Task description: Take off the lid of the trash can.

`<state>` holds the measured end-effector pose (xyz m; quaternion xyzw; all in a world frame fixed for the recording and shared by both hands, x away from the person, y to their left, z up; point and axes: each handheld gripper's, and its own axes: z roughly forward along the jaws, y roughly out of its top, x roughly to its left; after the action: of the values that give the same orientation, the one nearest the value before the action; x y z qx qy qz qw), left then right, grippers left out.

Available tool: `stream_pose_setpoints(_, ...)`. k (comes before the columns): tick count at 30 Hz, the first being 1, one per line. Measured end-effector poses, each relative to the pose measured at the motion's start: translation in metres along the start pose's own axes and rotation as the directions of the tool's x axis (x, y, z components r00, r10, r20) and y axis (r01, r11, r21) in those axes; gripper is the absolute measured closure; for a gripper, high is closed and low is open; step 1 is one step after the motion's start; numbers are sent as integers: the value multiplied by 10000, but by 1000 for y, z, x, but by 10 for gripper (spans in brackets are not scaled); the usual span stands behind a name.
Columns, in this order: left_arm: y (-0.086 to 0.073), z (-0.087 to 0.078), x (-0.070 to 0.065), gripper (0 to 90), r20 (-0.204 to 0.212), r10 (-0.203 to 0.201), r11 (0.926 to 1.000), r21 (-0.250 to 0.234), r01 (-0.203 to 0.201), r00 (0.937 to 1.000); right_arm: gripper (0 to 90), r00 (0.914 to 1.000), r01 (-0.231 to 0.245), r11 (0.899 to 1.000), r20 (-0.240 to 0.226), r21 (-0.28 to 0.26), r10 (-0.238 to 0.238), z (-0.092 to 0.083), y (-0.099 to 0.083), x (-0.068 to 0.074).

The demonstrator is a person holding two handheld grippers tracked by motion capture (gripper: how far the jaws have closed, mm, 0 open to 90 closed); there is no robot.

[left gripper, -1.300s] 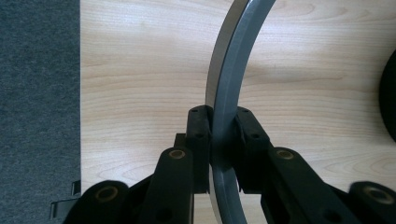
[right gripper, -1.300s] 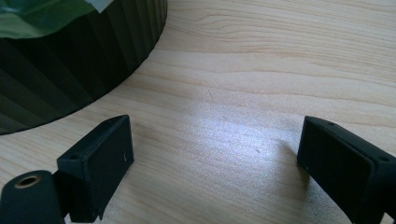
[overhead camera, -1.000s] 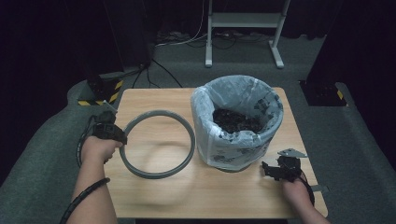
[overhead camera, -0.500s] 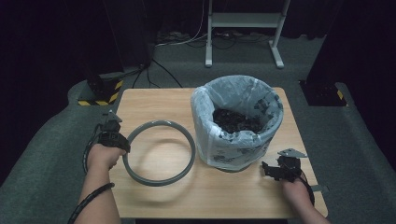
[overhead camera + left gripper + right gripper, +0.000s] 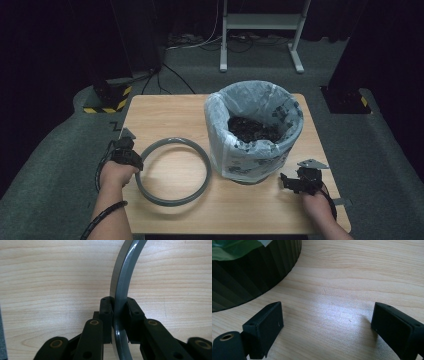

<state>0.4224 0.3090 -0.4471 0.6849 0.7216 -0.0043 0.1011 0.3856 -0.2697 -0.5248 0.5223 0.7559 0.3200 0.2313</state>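
A grey plastic ring (image 5: 173, 171) lies on the wooden table (image 5: 165, 115), left of a round bin (image 5: 252, 132) lined with a pale bag and holding dark debris. My left gripper (image 5: 131, 159) is shut on the ring's left edge; in the left gripper view the pads clamp both sides of the ring (image 5: 122, 290). My right gripper (image 5: 289, 183) rests low on the table at the front right, just in front of the bin. Its jaws stand wide open over bare wood, with the bin's dark ribbed base (image 5: 249, 277) at upper left in the right gripper view.
The table's front edge runs close under both hands. Dark carpet surrounds the table. A white metal stand (image 5: 260, 30) and cables lie on the floor behind, and yellow-black hazard tape (image 5: 107, 102) marks a base at the far left.
My left hand has sunk and drawn toward the front edge with the ring, which now lies flatter on the table. The right hand has stayed put.
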Motion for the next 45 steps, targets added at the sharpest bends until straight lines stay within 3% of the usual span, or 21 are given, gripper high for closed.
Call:
stream_pose_setpoints(14, -1, 17, -11, 774, 66, 96, 9998, 159, -97, 9999, 102, 10000, 5, 10000, -2, 3, -5, 0, 0, 0)
stream_pose_setpoints(15, -1, 17, -11, 774, 39, 258, 9994, 244, -259, 9997, 102, 10000, 5, 10000, -2, 3, -5, 0, 0, 0)
stream_pose_setpoints(24, -11, 29, -17, 769, 128, 149, 9996, 251, -152, 9998, 102, 10000, 7, 10000, -4, 2, -7, 0, 0, 0)
stream_pose_setpoints(29, -15, 32, -19, 767, 86, 270, 9988, 415, -273, 9996, 103, 10000, 36, 10000, 7, 1, -36, 0, 0, 0)
stream_pose_setpoints(30, -15, 32, -22, 767, -5, 472, 9979, 452, -471, 9989, 103, 10000, -41, 10000, -5, 43, 41, -1, 0, 1)
stream_pose_setpoints(41, -17, 35, -30, 751, 60, 623, 9971, 430, -625, 9980, 102, 10000, -33, 10000, -11, 43, 33, -1, 0, 1)
stream_pose_setpoints(45, -18, 37, -29, 734, 200, 491, 9978, 442, -499, 9986, 102, 10000, -25, 10000, -9, 37, 25, -1, 0, 1)
